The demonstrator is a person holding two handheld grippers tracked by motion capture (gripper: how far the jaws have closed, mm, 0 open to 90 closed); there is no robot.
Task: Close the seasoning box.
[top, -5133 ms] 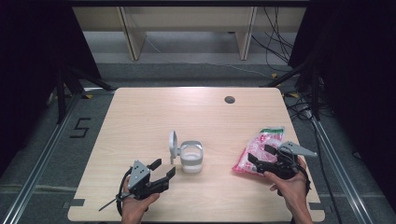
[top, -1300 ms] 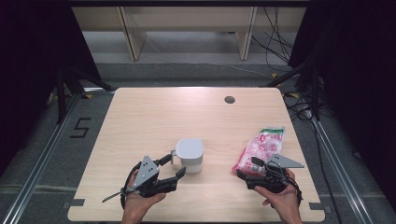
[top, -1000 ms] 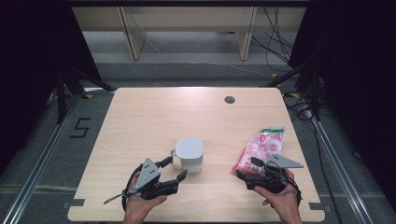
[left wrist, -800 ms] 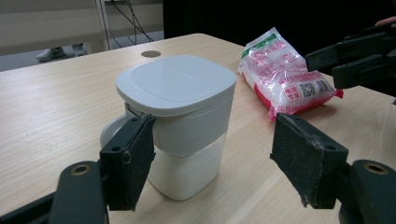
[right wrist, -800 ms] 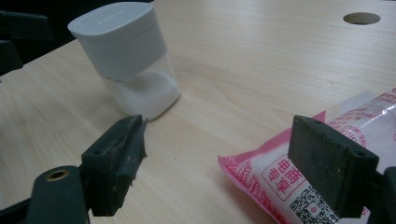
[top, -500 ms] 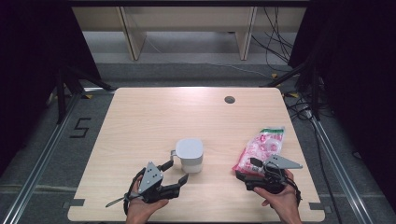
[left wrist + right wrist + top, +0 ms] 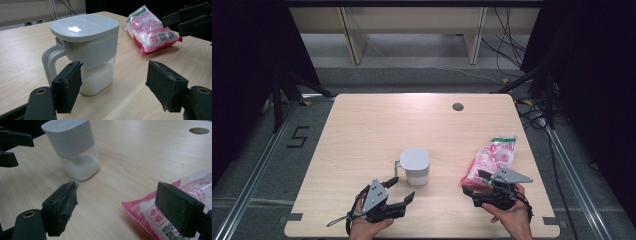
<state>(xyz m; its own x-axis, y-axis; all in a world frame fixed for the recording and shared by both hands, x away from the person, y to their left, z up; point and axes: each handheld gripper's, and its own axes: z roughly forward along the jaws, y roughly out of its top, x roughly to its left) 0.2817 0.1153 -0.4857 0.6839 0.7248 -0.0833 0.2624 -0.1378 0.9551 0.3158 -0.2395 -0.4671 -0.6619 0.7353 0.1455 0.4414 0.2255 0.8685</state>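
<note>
A white lidded jug [image 7: 414,165] with a handle on its left stands near the table's front middle, lid closed, with white grains in its clear base [image 7: 96,78]. A pink and white bag [image 7: 492,159] lies flat to its right. My left gripper [image 7: 402,188] is open just in front of the jug, apart from it; in the left gripper view [image 7: 115,87] the jug [image 7: 85,50] stands beyond the jaws. My right gripper [image 7: 472,182] is open at the bag's near end; in the right gripper view [image 7: 120,205] the bag [image 7: 175,205] lies by the right jaw.
A round cable hole [image 7: 457,106] sits at the table's far right. The table's front edge [image 7: 422,234] runs close below both hands. The right gripper [image 7: 190,18] shows beyond the bag in the left gripper view. Shelving and cables lie behind the table.
The jug's lid, raised five seconds ago, is now closed. My left gripper has drawn back from the jug toward the front edge. The right gripper has barely moved.
</note>
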